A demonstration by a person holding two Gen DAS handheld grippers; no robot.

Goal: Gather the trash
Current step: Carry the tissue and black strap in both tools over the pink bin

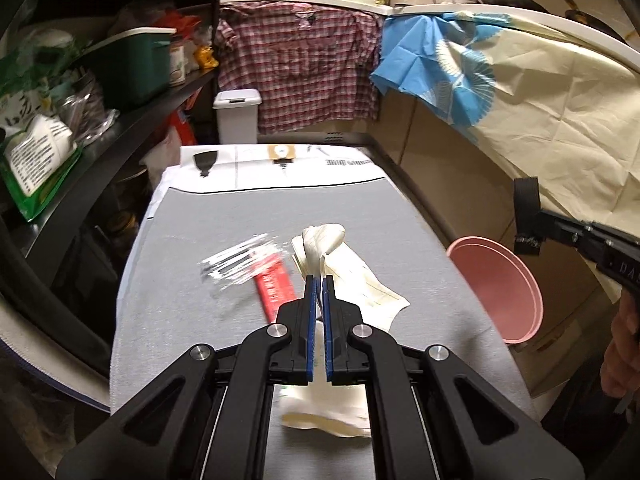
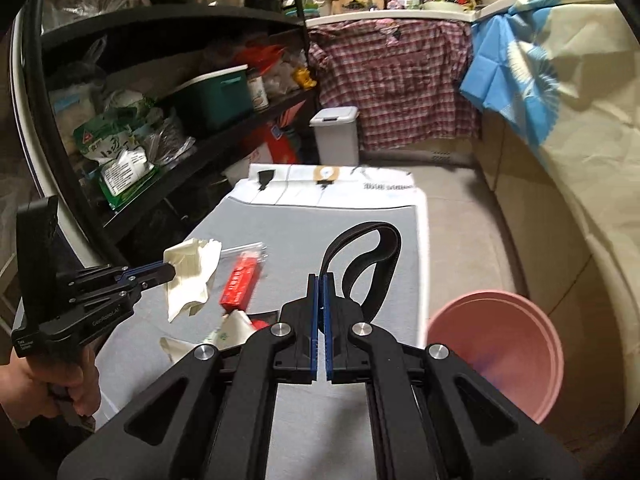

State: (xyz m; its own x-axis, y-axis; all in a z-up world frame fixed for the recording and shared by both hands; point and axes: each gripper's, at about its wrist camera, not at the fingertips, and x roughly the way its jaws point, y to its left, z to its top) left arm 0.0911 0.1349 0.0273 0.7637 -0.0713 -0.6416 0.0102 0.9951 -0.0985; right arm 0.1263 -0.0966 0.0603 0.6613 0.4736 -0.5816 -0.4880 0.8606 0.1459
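The left gripper [image 2: 173,271] is pinching a crumpled cream paper wrapper [image 2: 191,280] between closed jaws, and the paper is hanging free above the grey table [image 1: 180,280]. The right gripper [image 2: 320,280] is likewise clamped shut, gripping a black strap [image 2: 368,256] whose loop is standing up beyond its fingertips. Both pieces are looking light and limp — the paper will be crushing and flapping rather than resisting, so a pinch on a bunched fold is holding it best, while the strap is rubbery and floppy and is best taken on its flat band.

More trash is lying on the table: a red packet in clear crinkly film [image 1: 272,284], probably slippery and best nipped at an edge, and another pale scrap [image 1: 324,420] at the near end. A pink bucket [image 2: 496,348] is standing on the floor just right of the table — likely the place for the trash.

Lettering on the left gripper's body is reading roughly "GenRobot.AI"; print on the red packet and the far sheet is too blurred to read.
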